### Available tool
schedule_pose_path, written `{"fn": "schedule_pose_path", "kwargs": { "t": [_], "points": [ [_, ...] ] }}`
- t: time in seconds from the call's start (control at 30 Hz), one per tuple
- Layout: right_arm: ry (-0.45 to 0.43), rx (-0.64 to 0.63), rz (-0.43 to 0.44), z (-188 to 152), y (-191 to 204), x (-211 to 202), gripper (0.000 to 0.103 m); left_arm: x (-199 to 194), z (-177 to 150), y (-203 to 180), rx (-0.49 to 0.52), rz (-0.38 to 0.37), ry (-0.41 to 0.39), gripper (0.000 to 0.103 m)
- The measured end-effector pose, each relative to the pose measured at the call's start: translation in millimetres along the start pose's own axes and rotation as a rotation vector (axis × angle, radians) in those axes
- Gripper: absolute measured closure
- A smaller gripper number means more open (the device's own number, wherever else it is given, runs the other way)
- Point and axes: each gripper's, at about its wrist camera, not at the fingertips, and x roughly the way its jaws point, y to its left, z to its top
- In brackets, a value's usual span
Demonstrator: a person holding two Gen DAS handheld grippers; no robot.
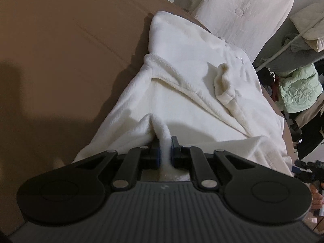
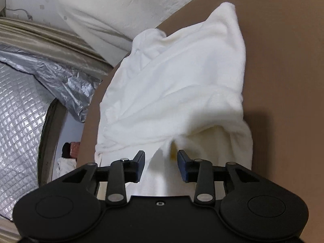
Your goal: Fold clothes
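Observation:
A white fleece garment (image 1: pixel 182 93) lies rumpled on a brown table (image 1: pixel 60 50). My left gripper (image 1: pixel 165 149) is shut on a pinched ridge of its fabric, which runs up between the two blue pads. In the right wrist view the same garment (image 2: pixel 172 81) is spread in folds on the table (image 2: pixel 283 81). My right gripper (image 2: pixel 161 160) stands open just over the garment's near edge. Fabric lies in the gap between its fingers, but the pads do not press on it. A small yellowish patch shows on the cloth near the right pad.
A person in a white quilted coat (image 1: pixel 232 6) stands at the table's far edge. A pale green jacket (image 1: pixel 297 87) and other clothes hang at the right. Silver quilted foil (image 2: pixel 20 105) covers the floor left of the table. The other gripper (image 1: pixel 309 168) shows at the right edge.

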Motion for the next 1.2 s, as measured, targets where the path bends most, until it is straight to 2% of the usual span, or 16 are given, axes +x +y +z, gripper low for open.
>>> {"fn": "schedule_pose_path", "kwargs": {
  "t": [0.07,0.1,0.13,0.2,0.4,0.53,0.67,0.9,1.03,1.13,1.17,1.2],
  "points": [
    [0.016,-0.007,0.012,-8,8,-2,0.059,3,-2,-2,0.01,-0.002,0.016,0.094],
    [0.008,-0.007,0.025,-13,11,-5,0.055,3,-2,-2,0.002,-0.009,0.027,0.094],
    [-0.015,-0.001,0.034,-18,11,-7,0.048,2,-3,-1,-0.025,-0.025,0.041,0.094],
    [-0.041,0.008,0.036,-24,12,-8,0.045,2,-3,4,-0.073,-0.055,0.058,0.092],
    [0.01,-0.076,-0.065,-25,19,5,0.045,0,-4,13,-0.129,-0.083,0.068,0.09],
    [0.05,-0.065,-0.052,-30,9,1,0.045,1,-5,12,-0.128,-0.08,0.065,0.089],
    [0.08,-0.069,-0.103,-36,6,2,0.044,3,-5,15,-0.155,-0.091,0.068,0.088],
    [0.177,-0.14,-0.22,-47,4,19,0.035,4,-6,16,-0.159,-0.092,0.067,0.088],
    [0.208,-0.127,-0.23,-48,0,27,0.03,5,-4,19,-0.174,-0.099,0.072,0.084],
    [0.217,-0.126,-0.199,-48,-1,26,0.03,4,-4,22,-0.202,-0.117,0.074,0.08],
    [0.22,-0.128,-0.185,-49,-1,24,0.039,3,-5,22,-0.204,-0.121,0.073,0.079],
    [0.224,-0.128,-0.17,-49,-1,23,0.061,3,-5,21,-0.194,-0.12,0.071,0.078]
  ]
}}
